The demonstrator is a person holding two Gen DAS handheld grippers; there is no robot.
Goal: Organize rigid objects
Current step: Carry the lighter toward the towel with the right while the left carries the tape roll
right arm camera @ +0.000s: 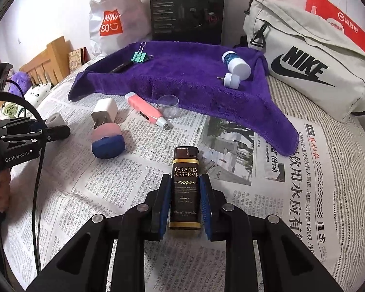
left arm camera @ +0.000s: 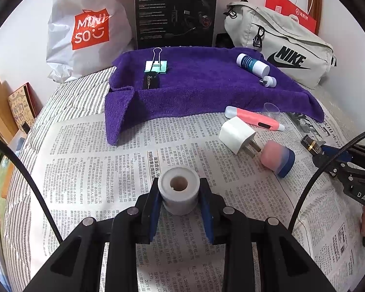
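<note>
My left gripper (left arm camera: 178,186) is shut on a small white tape roll (left arm camera: 178,189), held over the newspaper; it also shows in the right wrist view (right arm camera: 56,120). My right gripper (right arm camera: 185,182) is shut on a dark brown "Grand Reserve" lighter (right arm camera: 185,189), seen at the right edge of the left view (left arm camera: 312,144). On the purple towel (left arm camera: 202,85) lie a green binder clip (left arm camera: 157,66), a black tag (left arm camera: 150,80), a white-blue bottle (left arm camera: 252,63) and a small white cap (left arm camera: 269,81). On the newspaper lie a white charger plug (left arm camera: 238,135), a pink pen-like device (left arm camera: 254,118), a clear cup (left arm camera: 272,109) and a pink-blue case (left arm camera: 277,158).
A Miniso bag (left arm camera: 85,29), a black headset box (left arm camera: 175,12) and a grey Nike bag (left arm camera: 282,46) stand behind the towel against the wall. Newspaper (right arm camera: 292,194) covers the striped bed. A wooden headboard (right arm camera: 48,58) and soft toys are at the left.
</note>
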